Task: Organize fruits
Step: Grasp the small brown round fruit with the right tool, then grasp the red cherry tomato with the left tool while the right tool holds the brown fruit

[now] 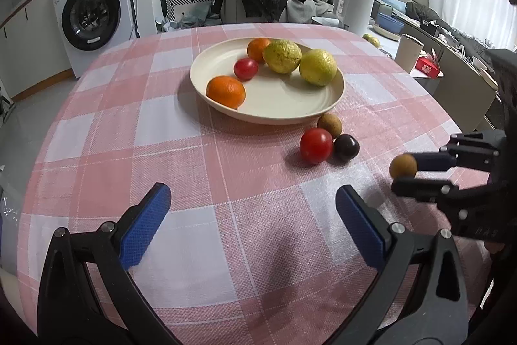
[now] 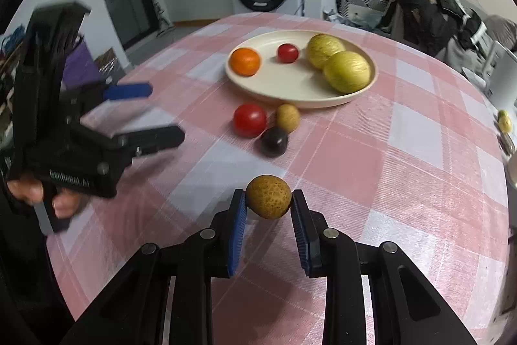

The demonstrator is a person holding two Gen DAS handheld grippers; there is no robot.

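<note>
Above checked tablecloth (image 2: 371,151): right tool (image 2: 269,199) angled down, clamped on small brown fruit (image 2: 269,197); left tool (image 1: 252,199) spread wide, empty.

In the right wrist view the left gripper (image 2: 161,112) was smeared by motion blur, its finger edges soft, and the hand (image 2: 42,196) holding it showed only a few fingers at the picture's left edge. The second orange (image 1: 257,48) at the plate's far side was partly covered by a yellow-green fruit (image 1: 282,56) in the left wrist view and hidden altogether in the other. The plate (image 1: 290,109) concealed part of the brown fruit (image 1: 329,125) behind its near rim. The print on the washing machine's (image 1: 93,12) labels was too small to read. A small yellowish fruit (image 2: 504,121) sat distorted near the right edge, its kind unclear.
</note>
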